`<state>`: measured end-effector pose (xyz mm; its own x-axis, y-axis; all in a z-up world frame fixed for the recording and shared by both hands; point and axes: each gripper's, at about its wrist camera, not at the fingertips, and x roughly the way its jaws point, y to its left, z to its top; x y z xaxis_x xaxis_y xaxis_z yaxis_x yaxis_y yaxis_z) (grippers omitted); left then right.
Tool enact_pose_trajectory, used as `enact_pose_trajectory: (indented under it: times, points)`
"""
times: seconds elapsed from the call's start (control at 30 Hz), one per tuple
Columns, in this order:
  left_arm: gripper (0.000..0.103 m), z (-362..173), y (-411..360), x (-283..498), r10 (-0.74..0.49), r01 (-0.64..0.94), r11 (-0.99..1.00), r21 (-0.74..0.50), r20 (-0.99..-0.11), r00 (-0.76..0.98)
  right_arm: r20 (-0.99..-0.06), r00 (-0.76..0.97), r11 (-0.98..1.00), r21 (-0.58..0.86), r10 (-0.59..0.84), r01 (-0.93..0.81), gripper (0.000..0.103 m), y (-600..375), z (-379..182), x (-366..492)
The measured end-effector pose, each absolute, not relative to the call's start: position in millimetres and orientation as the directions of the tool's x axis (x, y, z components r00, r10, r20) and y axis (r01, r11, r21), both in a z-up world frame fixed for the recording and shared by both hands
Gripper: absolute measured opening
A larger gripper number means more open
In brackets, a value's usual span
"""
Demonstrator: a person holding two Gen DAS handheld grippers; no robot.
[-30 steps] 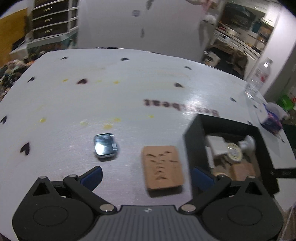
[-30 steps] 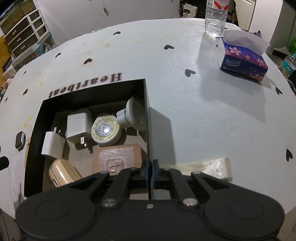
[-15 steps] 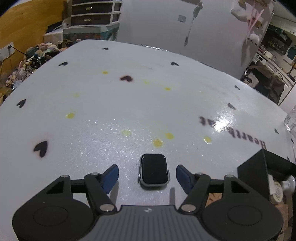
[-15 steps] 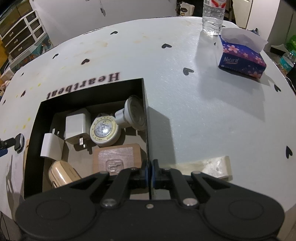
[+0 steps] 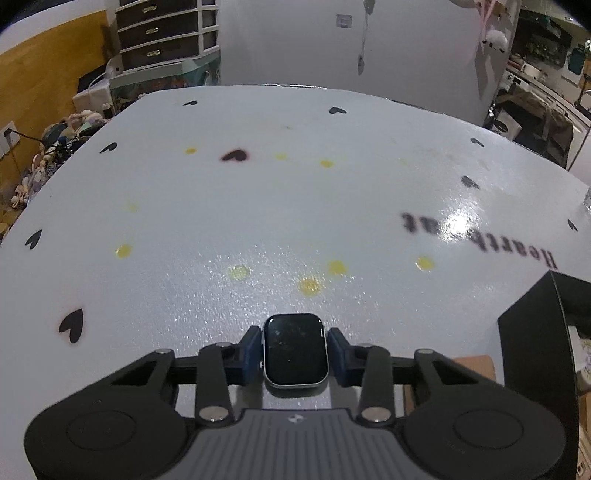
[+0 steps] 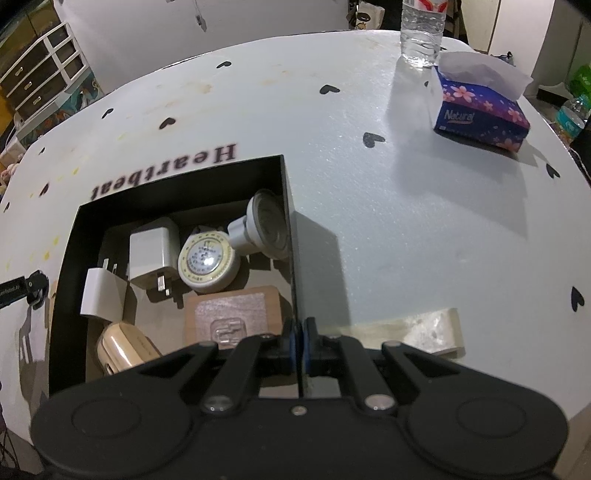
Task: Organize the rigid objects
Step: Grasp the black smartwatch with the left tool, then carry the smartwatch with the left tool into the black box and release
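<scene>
White tabletop printed with small black hearts and the word "Heartbeat" carried everything, a wall and a chest of drawers dim behind it. On that table [image 5: 258,206] lay the smartwatch body [image 5: 295,354], face up and strapless, just outside the black box's [image 6: 177,184] left wall as the right wrist view showed it. Its long axis ran straight away from the left gripper [image 5: 295,350], in line with the fingers, so the two blue pads met its long sides. Those jaws were closing, with the watch squarely between them and both pads looking to be in contact with its metal edges.

The left hand was plainly the nearer one; the watch sat centred in its grasp, well back between the fingers, not at their tips. Judged from this, the coming move would be a lift and a carry rightward over the box wall, and the short hop turned on clearing that wall's top edge.

Beyond the watch, a brown wooden tile [image 5: 472,363] rested between it and the box. Inside the box were two white chargers, a round tape measure [image 6: 207,262], a grey spotlight bulb and another wooden tile. The right gripper [image 6: 299,339] was clamped narrow on the box's right wall, steadying it. Farther right of the box stood a tissue box [image 6: 480,110] and a water bottle [image 6: 421,33].
</scene>
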<state>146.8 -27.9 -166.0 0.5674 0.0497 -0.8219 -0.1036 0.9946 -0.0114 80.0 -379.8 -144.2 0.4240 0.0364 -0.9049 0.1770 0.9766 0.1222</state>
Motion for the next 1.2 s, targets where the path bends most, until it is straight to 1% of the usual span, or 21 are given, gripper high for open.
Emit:
enact_pose_trajectory:
  times: [0.27, 0.43, 0.5, 0.63, 0.77, 0.87, 1.03, 1.2]
  points:
    - [0.04, -161, -23, 138, 0.032, -0.116, 0.992, -0.041, -0.825, 0.564, -0.906, 0.421, 0.978, 0.123, 0.041, 0.17, 0.005, -380, -145, 81]
    - [0.04, -132, -27, 128, 0.01, -0.087, 0.995, -0.052, -0.802, 0.597, -0.906, 0.421, 0.978, 0.125, 0.045, 0.164, 0.005, -381, -146, 81]
    - [0.04, -116, -32, 124, -0.021, -0.067, 0.995, -0.079, -0.787, 0.617, -0.906, 0.422, 0.979, 0.126, 0.047, 0.162, 0.005, -381, -146, 81]
    - [0.04, -87, -53, 114, -0.122, 0.022, 0.99, -0.142, -0.747, 0.653, -0.905, 0.423, 0.978, 0.131, 0.052, 0.162, 0.006, -382, -146, 81]
    - [0.04, -69, -85, 107, -0.263, 0.169, 0.965, -0.202, -0.71, 0.653, -0.905, 0.422, 0.979, 0.129, 0.051, 0.16, 0.006, -381, -146, 81]
    - [0.04, -66, -116, 103, -0.348, 0.287, 0.935, -0.209, -0.704, 0.619, -0.905, 0.423, 0.979, 0.13, 0.051, 0.16, 0.006, -381, -147, 81]
    - [0.04, -79, -162, 107, -0.419, 0.429, 0.882, -0.195, -0.739, 0.527, -0.905, 0.422, 0.979, 0.128, 0.05, 0.159, 0.006, -381, -147, 81]
    - [0.04, -99, -197, 112, -0.418, 0.52, 0.839, -0.157, -0.798, 0.434, -0.906, 0.421, 0.98, 0.121, 0.045, 0.155, 0.005, -380, -146, 82]
